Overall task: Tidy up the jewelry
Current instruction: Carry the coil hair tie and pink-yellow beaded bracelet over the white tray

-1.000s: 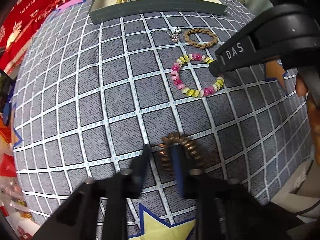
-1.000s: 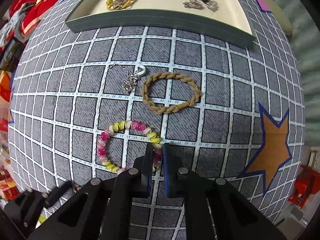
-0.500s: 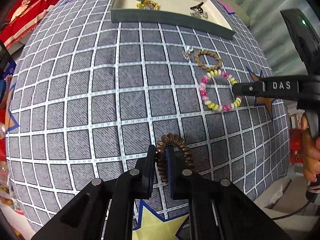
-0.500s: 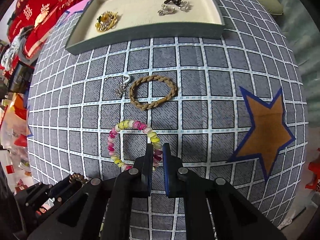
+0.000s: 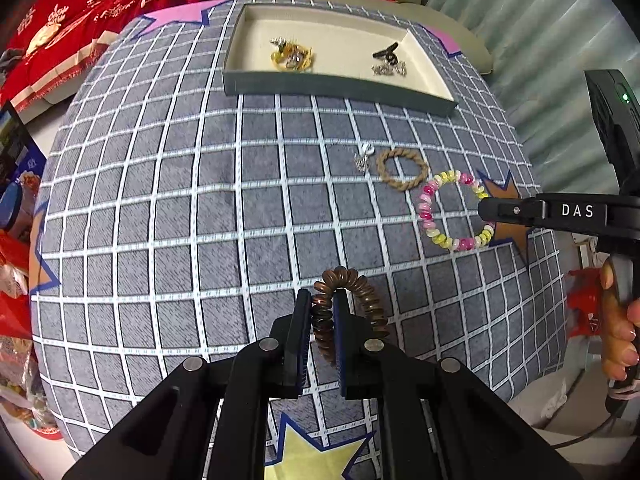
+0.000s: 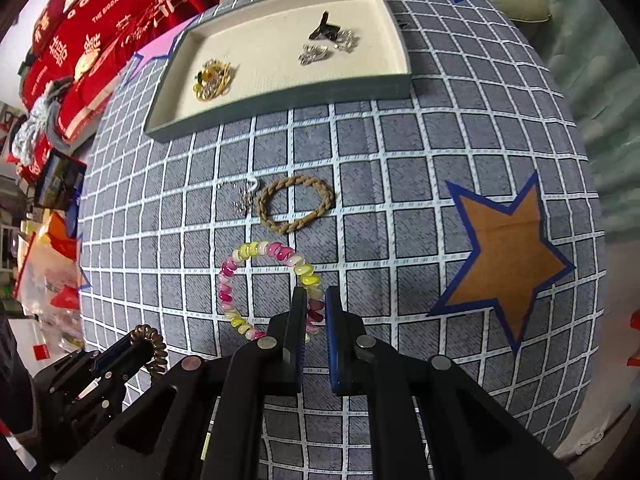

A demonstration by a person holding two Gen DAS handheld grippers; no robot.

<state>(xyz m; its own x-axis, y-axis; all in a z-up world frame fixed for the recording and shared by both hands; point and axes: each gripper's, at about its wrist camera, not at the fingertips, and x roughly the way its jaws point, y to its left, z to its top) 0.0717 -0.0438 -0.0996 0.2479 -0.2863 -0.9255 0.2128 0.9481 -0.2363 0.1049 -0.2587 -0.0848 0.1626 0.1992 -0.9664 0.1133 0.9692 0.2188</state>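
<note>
My left gripper (image 5: pixel 322 300) is shut on a brown spiral hair tie (image 5: pixel 360 292) and holds it above the grey checked cloth. The right wrist view shows that same tie (image 6: pixel 158 350) at the lower left. A pink, yellow and white bead bracelet (image 6: pixel 240 256) hangs from my right gripper (image 6: pixel 316 300), whose fingers are shut on its near side. In the left wrist view the bracelet (image 5: pixel 428 208) dangles from the right gripper (image 5: pixel 484 210). A grey tray (image 5: pixel 340 88) (image 6: pixel 280 96) at the far side holds a gold piece (image 5: pixel 291 56) and a black clip with silver pieces (image 5: pixel 388 60).
A tan braided ring (image 6: pixel 296 208) and a small silver chain (image 6: pixel 244 200) lie on the cloth between the tray and the grippers. An orange star (image 6: pixel 508 256) marks the cloth at the right. Red cushions (image 6: pixel 80 40) and clutter border the left edge.
Both grippers have risen and pulled back, so the table looks farther away. The left fingers, wider apart a second ago, closed on the spiral tie. The bracelet came up off the cloth.
</note>
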